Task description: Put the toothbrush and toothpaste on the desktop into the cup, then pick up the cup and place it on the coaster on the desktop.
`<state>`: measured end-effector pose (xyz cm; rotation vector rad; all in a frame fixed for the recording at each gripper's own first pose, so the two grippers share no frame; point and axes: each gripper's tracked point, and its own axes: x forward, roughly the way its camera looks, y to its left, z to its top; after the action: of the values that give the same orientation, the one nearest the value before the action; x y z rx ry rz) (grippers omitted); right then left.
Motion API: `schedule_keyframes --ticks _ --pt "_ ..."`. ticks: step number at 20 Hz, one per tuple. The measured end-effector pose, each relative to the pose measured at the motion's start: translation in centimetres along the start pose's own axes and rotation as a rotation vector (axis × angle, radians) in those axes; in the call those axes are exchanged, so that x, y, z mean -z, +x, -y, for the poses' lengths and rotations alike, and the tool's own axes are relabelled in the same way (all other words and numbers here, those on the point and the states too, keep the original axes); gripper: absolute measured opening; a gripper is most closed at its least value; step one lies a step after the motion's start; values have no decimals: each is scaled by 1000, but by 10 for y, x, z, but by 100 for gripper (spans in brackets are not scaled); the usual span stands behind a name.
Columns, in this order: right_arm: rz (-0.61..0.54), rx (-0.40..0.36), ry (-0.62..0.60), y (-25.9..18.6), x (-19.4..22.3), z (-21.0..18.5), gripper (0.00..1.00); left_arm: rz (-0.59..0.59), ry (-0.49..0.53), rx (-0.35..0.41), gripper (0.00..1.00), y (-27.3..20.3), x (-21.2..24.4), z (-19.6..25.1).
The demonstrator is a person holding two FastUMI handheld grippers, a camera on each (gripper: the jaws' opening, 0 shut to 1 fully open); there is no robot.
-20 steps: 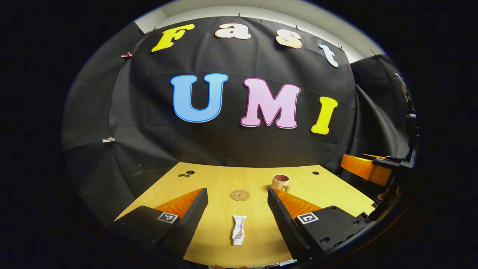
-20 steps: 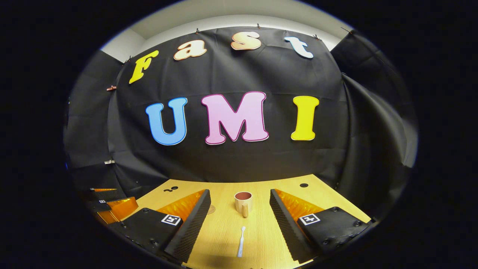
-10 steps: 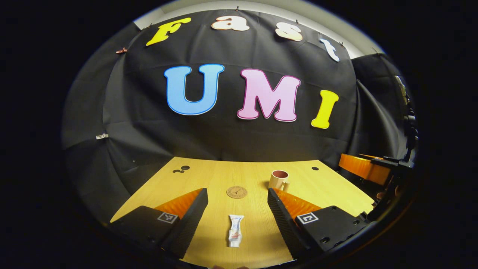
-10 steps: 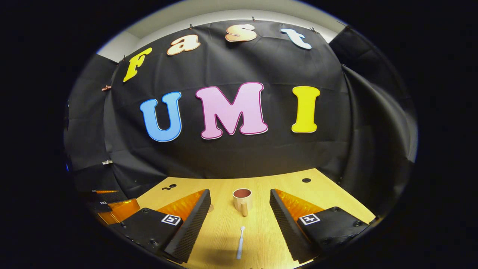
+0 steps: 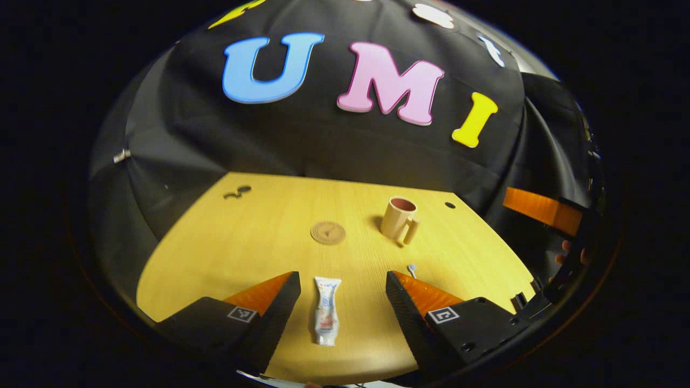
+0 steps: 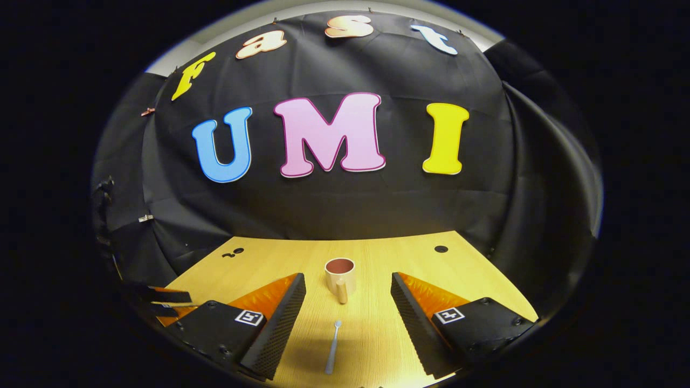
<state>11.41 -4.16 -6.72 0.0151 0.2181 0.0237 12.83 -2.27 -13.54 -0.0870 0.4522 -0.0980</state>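
A white toothpaste tube point(image 5: 326, 310) lies flat on the wooden desktop point(image 5: 237, 242), between the fingers of my open left gripper point(image 5: 343, 293), which hovers above it. Beyond it sit a round brown coaster point(image 5: 328, 233) and a beige cup point(image 5: 398, 219), upright with its handle toward me. A toothbrush head point(image 5: 412, 268) peeks past the right finger. In the right gripper view a white toothbrush point(image 6: 332, 339) lies between the fingers of my open right gripper point(image 6: 347, 312). The cup point(image 6: 340, 276) stands just beyond it.
The desktop has a cable hole point(image 6: 441, 249) at the back right and small dark holes point(image 5: 236, 192) at the back left. The other gripper point(image 5: 544, 210) and a hand point(image 5: 568, 253) are at the right edge of the left gripper view. Black cloth walls surround the desk.
The left gripper has tilted down and moved forward, so the toothpaste now lies between its fingers. The right gripper has edged toward the toothbrush and cup. Both stay open.
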Motion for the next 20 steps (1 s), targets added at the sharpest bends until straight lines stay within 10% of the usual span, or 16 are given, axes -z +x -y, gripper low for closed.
schedule_keyframes --ticks 17,20 --pt "-236 -87 75 53 61 41 98 -419 58 -199 91 116 91 -45" --pt "-276 -78 85 53 74 43 98 -453 48 -202 76 116 91 -43"
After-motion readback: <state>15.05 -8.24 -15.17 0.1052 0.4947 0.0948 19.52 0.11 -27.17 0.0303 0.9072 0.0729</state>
